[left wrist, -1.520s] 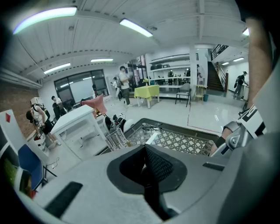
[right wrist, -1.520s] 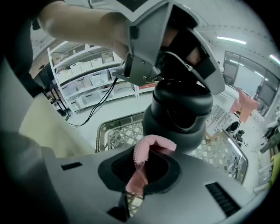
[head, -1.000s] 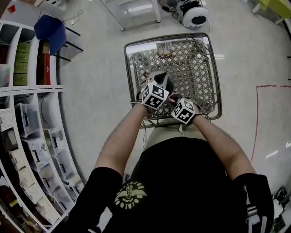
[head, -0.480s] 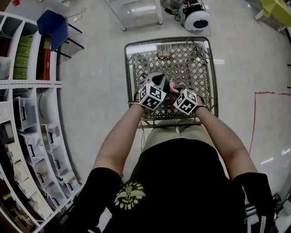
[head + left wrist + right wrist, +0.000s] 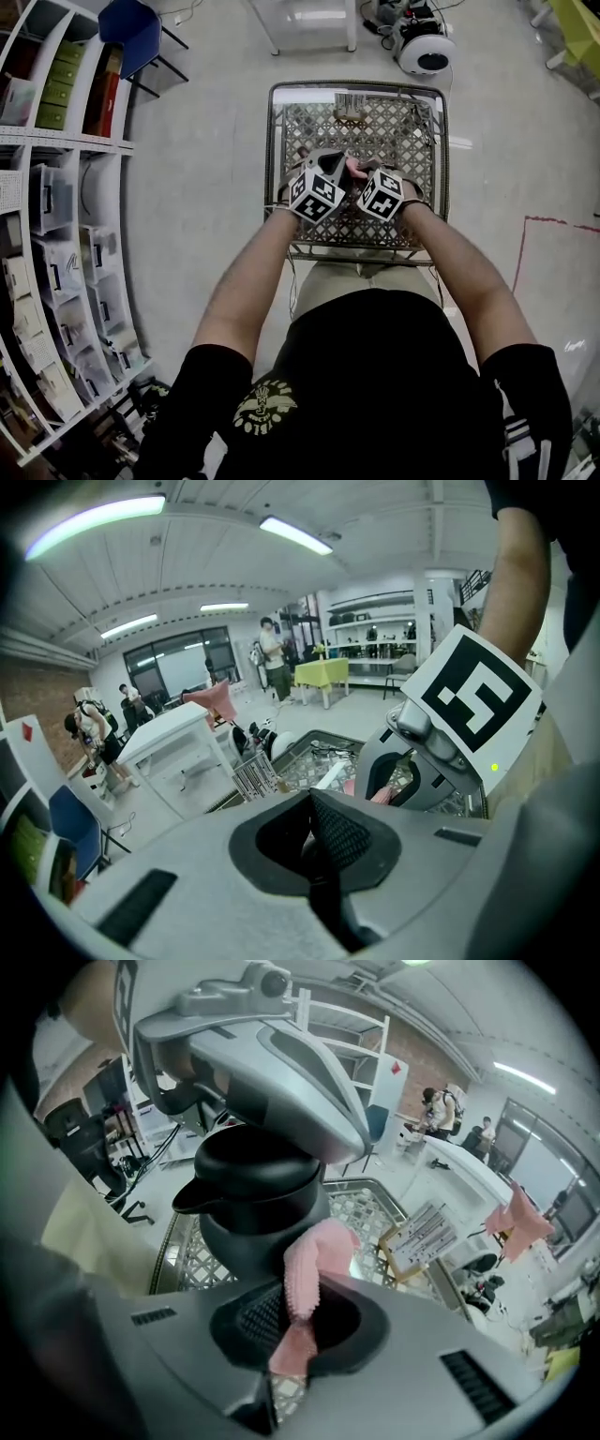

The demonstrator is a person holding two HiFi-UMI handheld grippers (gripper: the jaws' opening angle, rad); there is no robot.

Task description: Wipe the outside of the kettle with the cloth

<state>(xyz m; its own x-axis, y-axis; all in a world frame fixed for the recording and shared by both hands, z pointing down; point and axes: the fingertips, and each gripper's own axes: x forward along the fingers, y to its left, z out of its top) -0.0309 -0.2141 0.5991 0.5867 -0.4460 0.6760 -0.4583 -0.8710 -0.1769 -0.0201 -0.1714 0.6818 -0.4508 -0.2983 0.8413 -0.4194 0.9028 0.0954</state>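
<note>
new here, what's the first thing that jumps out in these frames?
The pink cloth stands out most, pinched in the right gripper and lying up against the side of the black kettle. The left gripper holds that kettle from above, over a metal mesh table in front of the person.

A metal tabletop (image 5: 269, 159) of open lattice mesh inside a raised rim stands on a pale, glossy floor (image 5: 197, 187). At the middle of its far edge sits a small slatted rack (image 5: 349, 101), upright and close against the rim. A black kettle (image 5: 253, 1204) is over the near part of the mesh, but its base is hidden, so contact cannot be told.
</note>
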